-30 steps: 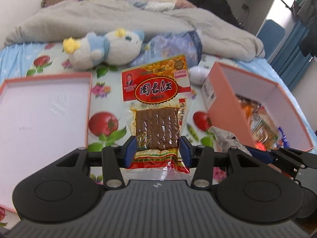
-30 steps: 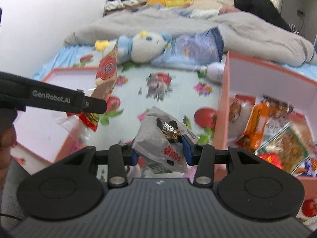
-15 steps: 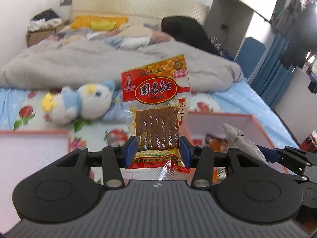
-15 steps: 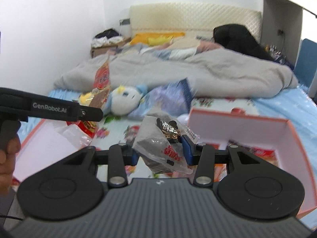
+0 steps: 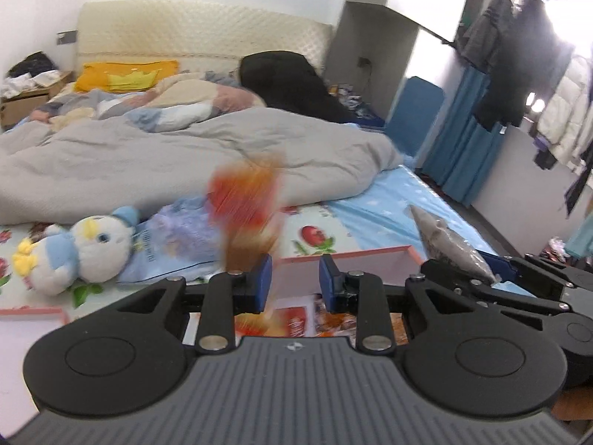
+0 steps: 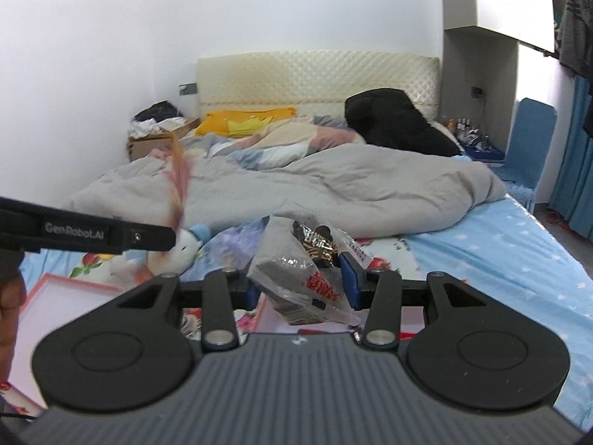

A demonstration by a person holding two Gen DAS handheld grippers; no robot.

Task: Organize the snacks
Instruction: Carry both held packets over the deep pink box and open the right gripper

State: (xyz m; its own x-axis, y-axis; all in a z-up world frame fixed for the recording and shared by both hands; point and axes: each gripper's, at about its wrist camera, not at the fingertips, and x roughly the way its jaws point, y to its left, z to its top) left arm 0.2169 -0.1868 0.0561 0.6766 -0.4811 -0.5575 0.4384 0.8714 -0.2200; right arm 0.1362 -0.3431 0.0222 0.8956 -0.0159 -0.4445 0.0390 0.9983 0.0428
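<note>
Blurring just left of the parted left fingers point(image 5: 264, 276), the red packet point(image 5: 244, 207) hangs unheld.

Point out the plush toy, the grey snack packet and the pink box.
plush toy point(image 5: 87, 250): left wrist view, white face.
grey snack packet point(image 6: 300, 267): right wrist view, middle of wrapper.
pink box point(image 5: 355, 252): left wrist view, far rim.

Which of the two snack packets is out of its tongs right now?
The red and orange packet: it is a blurred streak beside the left tongs, whose pads stand apart with nothing between. The grey packet sits pinched in the right tongs.
</note>
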